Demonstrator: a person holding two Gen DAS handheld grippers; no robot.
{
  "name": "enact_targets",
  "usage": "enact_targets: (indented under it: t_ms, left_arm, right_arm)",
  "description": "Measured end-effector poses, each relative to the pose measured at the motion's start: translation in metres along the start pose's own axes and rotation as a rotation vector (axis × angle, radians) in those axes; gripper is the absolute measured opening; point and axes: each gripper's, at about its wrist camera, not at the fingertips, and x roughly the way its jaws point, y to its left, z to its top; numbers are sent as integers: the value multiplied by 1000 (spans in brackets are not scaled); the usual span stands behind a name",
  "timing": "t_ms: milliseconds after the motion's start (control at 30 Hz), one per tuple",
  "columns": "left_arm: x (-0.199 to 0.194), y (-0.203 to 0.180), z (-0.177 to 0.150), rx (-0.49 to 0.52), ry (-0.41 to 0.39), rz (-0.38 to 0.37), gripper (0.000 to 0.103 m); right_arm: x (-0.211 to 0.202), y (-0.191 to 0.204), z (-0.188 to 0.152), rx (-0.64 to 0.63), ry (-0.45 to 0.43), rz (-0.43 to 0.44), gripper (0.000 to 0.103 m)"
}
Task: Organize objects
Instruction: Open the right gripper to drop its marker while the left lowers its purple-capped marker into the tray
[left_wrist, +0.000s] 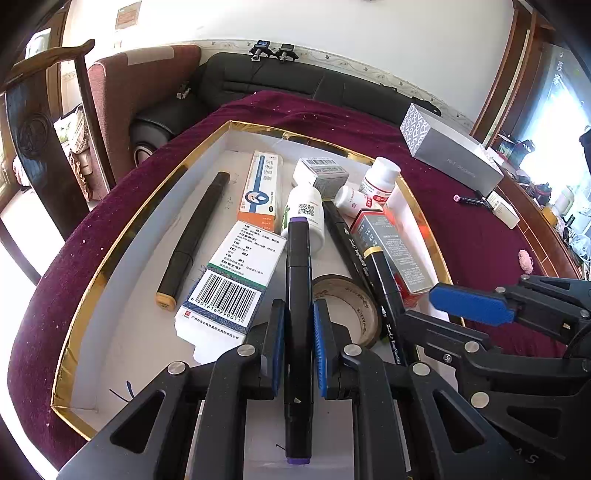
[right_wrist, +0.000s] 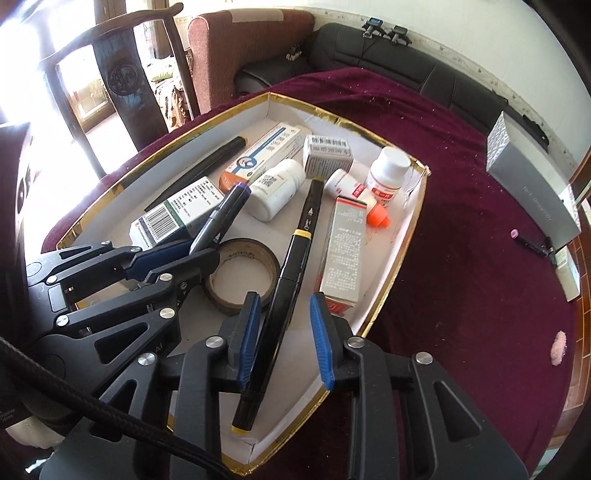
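A gold-rimmed white box lid (left_wrist: 110, 254) (right_wrist: 391, 258) on the maroon table holds markers, medicine boxes, bottles and a tape roll (left_wrist: 351, 306) (right_wrist: 243, 273). My left gripper (left_wrist: 299, 328) is shut on a black marker with purple ends (left_wrist: 299, 295), also in the right wrist view (right_wrist: 221, 218). My right gripper (right_wrist: 284, 321) is open with its pads either side of a black marker with yellow ends (right_wrist: 291, 266), which lies in the lid; it also shows in the left wrist view (left_wrist: 384, 291). Whether the pads touch it I cannot tell.
In the lid lie a black marker with an orange cap (left_wrist: 192, 236), a barcode box (left_wrist: 232, 280), white bottles (left_wrist: 306, 210) (right_wrist: 388, 170) and a red-and-grey box (right_wrist: 343, 251). A long grey box (left_wrist: 450, 147) and a small marker (right_wrist: 528, 240) lie on the cloth at the right. Chairs stand behind.
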Motion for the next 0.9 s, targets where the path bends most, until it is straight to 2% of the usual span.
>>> enact_targets:
  t_ms: [467,900]
  left_arm:
    - [-23,-21,0,40,-57,-2,12]
    - [-34,-44,-1,67,-75,9,12]
  right_arm:
    - [-27,-11,-8,5,-94,-86,45]
    - [-42,-30,-21,36,-129,-87,46]
